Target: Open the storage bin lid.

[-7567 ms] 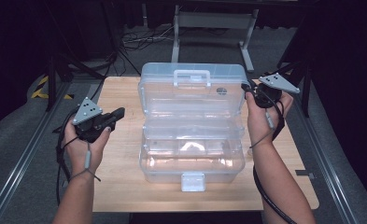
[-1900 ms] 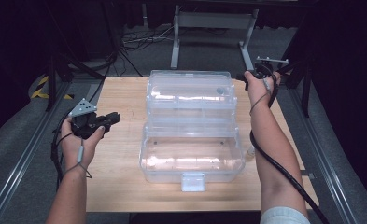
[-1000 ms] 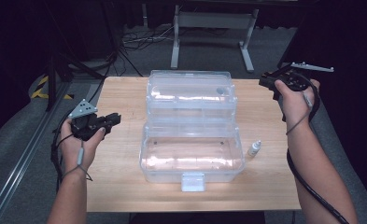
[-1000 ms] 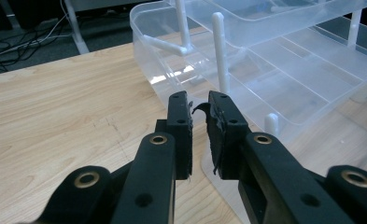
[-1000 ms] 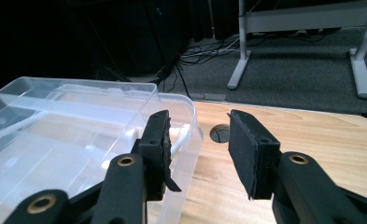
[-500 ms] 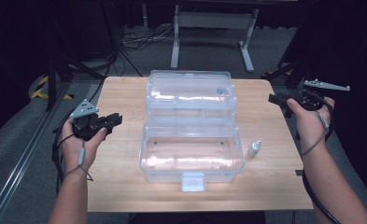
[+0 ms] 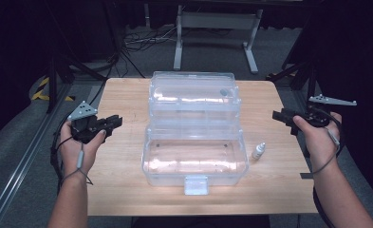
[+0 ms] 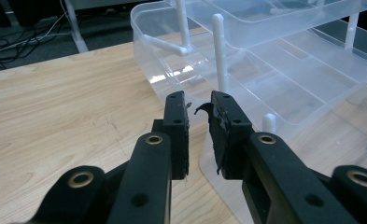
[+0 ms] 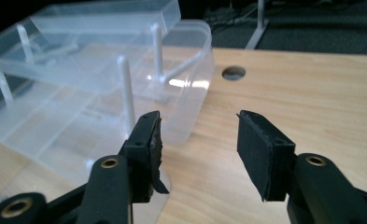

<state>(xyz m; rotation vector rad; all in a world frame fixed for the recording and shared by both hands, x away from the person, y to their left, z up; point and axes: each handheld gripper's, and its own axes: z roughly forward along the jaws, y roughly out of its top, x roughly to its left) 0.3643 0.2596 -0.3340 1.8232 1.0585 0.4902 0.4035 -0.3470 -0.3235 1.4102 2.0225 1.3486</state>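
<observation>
In the left gripper view the left gripper [image 8: 199, 123] has its two black jaws drawn close, a thin slit between them and nothing in it; a torn bit of pad curls off the tip of one jaw. In the right gripper view the right gripper [image 9: 197, 140] stands with jaws wide apart, bare wooden table [image 9: 307, 88] showing through the gap, and it grips nothing.

From the high view the left gripper [image 7: 109, 122] is held over the table's left part, aimed at the clear plastic box [image 7: 195, 137], near it but apart. The right gripper [image 7: 279, 115] hovers at the table's right edge, also aimed inward, well clear of the box. Between that hand and the box a small white bottle [image 7: 257, 151] stands on the wood, just beside the box's lower right corner; neither gripper view takes it in.

The gripper views show what the high view flattens: the box is folded open, its trays stepped upward on thin white posts [image 8: 220, 51]. The right gripper view also catches a round hole [image 9: 234, 73] in the tabletop.

The bottom tub looks empty, though glare on the clear plastic makes that hard to confirm. A dark round spot [image 7: 224, 92] sits in the upper tray; what it is cannot be made out
</observation>
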